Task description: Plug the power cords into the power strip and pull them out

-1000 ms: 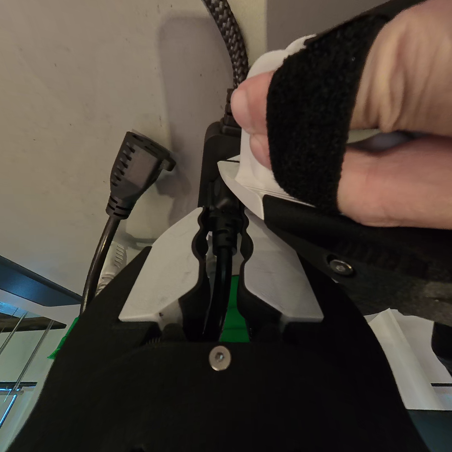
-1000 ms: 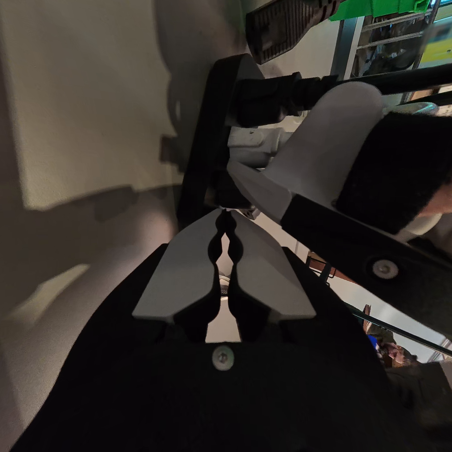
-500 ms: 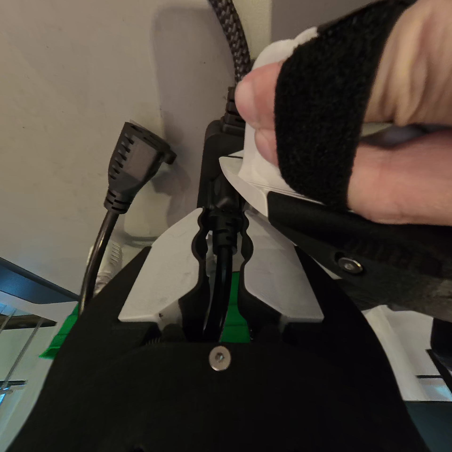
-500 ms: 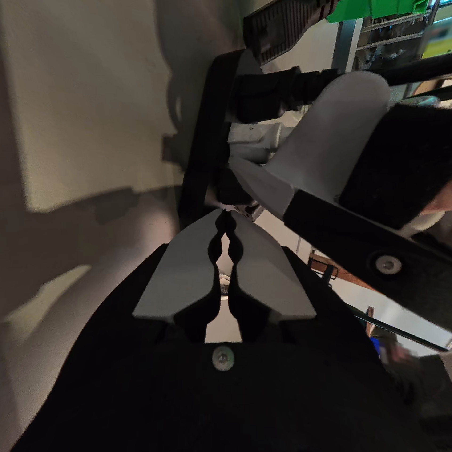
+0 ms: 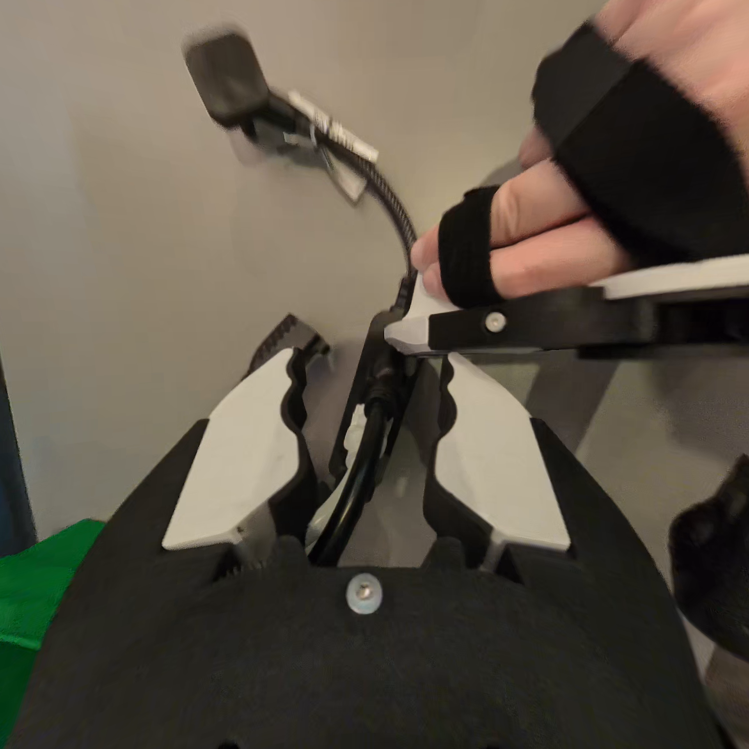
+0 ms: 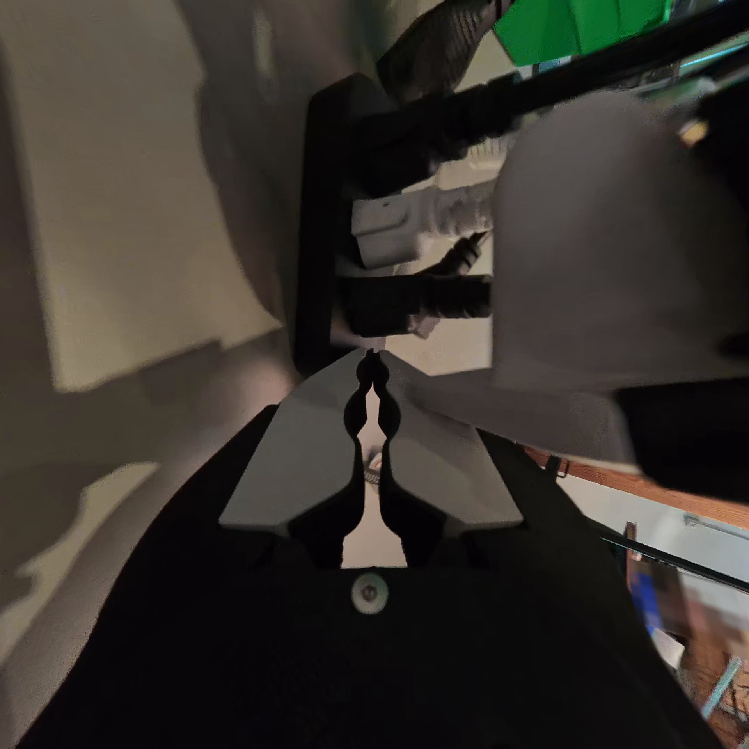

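Pale grey wall [image 5: 101, 243] w/ black power strip [image 6: 316, 227]; left tongs [image 5: 371, 356] wide open, right tongs [image 6: 371, 356] closed, empty.

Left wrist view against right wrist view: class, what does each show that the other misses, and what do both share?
Left only: a braided cable curving up the wall to a dark plug, and a strapped hand. Right only: a white plug in the strip between two black plugs. Both: the black power strip, a black cord and something green.
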A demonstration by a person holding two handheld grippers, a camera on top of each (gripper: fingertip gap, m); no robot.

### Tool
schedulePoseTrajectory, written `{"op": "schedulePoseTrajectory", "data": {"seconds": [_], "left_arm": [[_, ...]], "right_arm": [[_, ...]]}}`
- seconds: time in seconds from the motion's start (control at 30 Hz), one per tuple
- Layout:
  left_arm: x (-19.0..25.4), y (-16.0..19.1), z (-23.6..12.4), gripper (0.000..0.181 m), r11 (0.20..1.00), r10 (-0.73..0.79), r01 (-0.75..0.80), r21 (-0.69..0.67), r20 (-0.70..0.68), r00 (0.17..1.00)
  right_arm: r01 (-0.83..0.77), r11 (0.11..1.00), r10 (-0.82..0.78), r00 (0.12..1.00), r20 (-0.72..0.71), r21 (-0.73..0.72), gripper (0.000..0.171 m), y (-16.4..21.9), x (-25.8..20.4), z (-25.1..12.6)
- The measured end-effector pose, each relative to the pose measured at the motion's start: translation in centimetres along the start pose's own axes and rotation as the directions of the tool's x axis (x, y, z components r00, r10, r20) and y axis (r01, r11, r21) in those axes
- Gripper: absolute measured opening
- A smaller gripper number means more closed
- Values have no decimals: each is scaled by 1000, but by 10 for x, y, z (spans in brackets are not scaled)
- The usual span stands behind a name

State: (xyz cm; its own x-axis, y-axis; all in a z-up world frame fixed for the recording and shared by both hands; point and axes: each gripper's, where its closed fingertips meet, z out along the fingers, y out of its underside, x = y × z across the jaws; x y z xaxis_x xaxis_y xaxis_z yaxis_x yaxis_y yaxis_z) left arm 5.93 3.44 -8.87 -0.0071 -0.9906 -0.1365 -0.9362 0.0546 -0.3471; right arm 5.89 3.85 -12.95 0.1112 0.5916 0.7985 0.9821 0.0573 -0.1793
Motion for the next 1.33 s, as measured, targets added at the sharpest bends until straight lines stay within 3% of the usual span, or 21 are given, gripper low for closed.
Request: {"op": "schedulePoseTrajectory", "data": {"seconds": [0.1, 0.23, 0.37, 0.4, 0.43, 0.47, 0.5, 0.57, 0.67, 0.87, 0.93, 1.0, 1.17, 1.23, 1.33], "left_arm": [[-4, -24, -32, 62, 942, -71, 81, 326, -43, 997], [-13, -49, -116, 58, 681, -84, 105, 725, -65, 994], [-20, -54, -188, 66, 369, -158, -178, 912, 250, 955], [-20, -52, -206, 59, 265, -223, -287, 921, 348, 910], [-14, -49, -221, 37, 179, -255, -408, 895, 443, 859], [-7, -47, -228, 18, 143, -255, -490, 860, 510, 821], [-8, -47, -228, 19, 162, -261, -504, 849, 529, 808], [-14, -49, -225, 36, 218, -264, -471, 855, 516, 815], [-17, -54, -237, 40, 207, -273, -506, 837, 546, 792], [-22, -65, -237, 14, 331, -193, -577, 746, 652, 733], [-19, -64, -235, 0, 335, -173, -567, 752, 641, 748], [-19, -64, -236, 0, 323, -172, -568, 757, 637, 751], [-14, -68, -224, 0, 405, -94, -547, 733, 628, 772], [-13, -68, -223, 0, 403, -81, -539, 739, 615, 784], [-6, -67, -228, 0, 327, -66, -474, 817, 520, 851]], "right_arm": [[-34, 999, 33, 999, 19, 30, 3, 0, 2, 4], [-47, 997, 44, 998, 56, 60, 3, 0, 3, 5], [-61, 995, 57, 996, 65, 73, 3, 0, 4, 7], [-63, 995, 58, 996, 68, 74, 3, 0, 4, 8], [-64, 995, 59, 996, 71, 76, 3, 0, 4, 8], [-64, 995, 59, 996, 73, 79, 3, 0, 5, 8], [-64, 994, 58, 995, 76, 83, 3, 1, 5, 9], [-63, 994, 56, 995, 81, 93, 2, 1, 5, 9], [-57, 993, 49, 996, 81, 107, 2, 0, 6, 10], [-114, 983, 90, 982, 167, 143, 1, -1, 7, 11], [-149, 974, 110, 969, 222, 168, 1, -4, 7, 6], [-168, 962, 115, 964, 238, 214, 1, -9, 12, -2], [-214, 921, 150, 966, 210, 325, 1, -16, 42, -24], [-259, 892, 191, 959, 212, 371, 1, -17, 56, -32], [-336, 827, 261, 939, 223, 451, 1, -17, 81, -48]]}}
